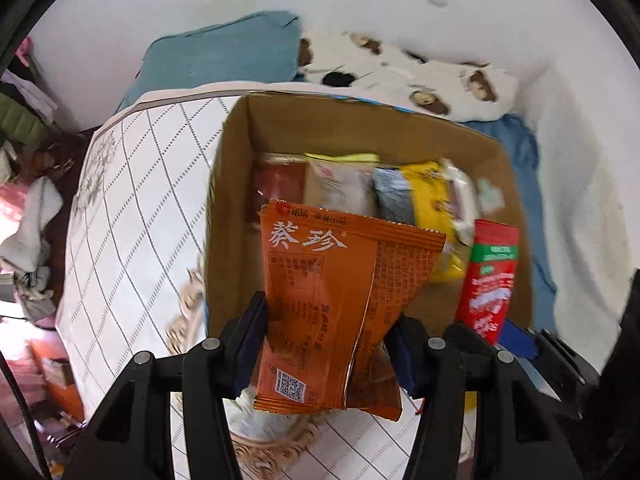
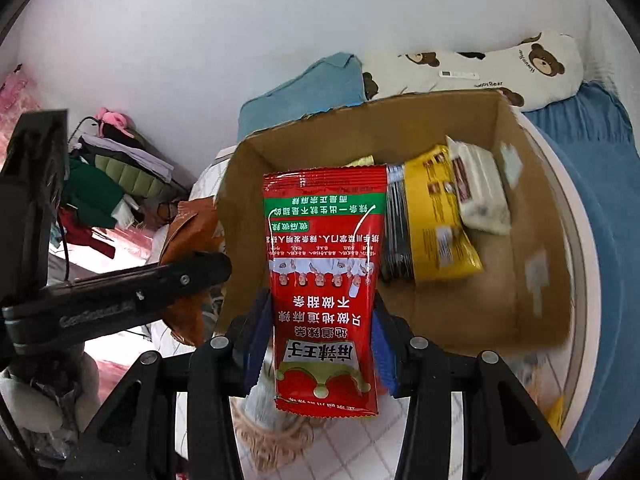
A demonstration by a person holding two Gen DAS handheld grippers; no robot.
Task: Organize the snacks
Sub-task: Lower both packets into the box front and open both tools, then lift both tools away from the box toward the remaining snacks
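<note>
My left gripper (image 1: 326,320) is shut on an orange snack packet (image 1: 320,312), which hangs over the near wall of an open cardboard box (image 1: 236,184). My right gripper (image 2: 320,316) is shut on a red snack packet (image 2: 324,280), held upright over the same cardboard box (image 2: 532,216). The red packet (image 1: 490,280) also shows at the right in the left wrist view. Inside the box lie a yellow packet (image 2: 440,216), a white packet (image 2: 480,184) and a dark striped packet (image 2: 394,232). The orange packet (image 2: 192,228) and the left gripper's arm (image 2: 120,300) appear to the left in the right wrist view.
The box stands on a round white table (image 1: 132,220) with a grid pattern. Behind it are a teal folded cloth (image 1: 224,56), a bear-print pillow (image 2: 500,68) and blue bedding (image 2: 608,160). Clothes pile up (image 2: 104,184) at the left by the white wall.
</note>
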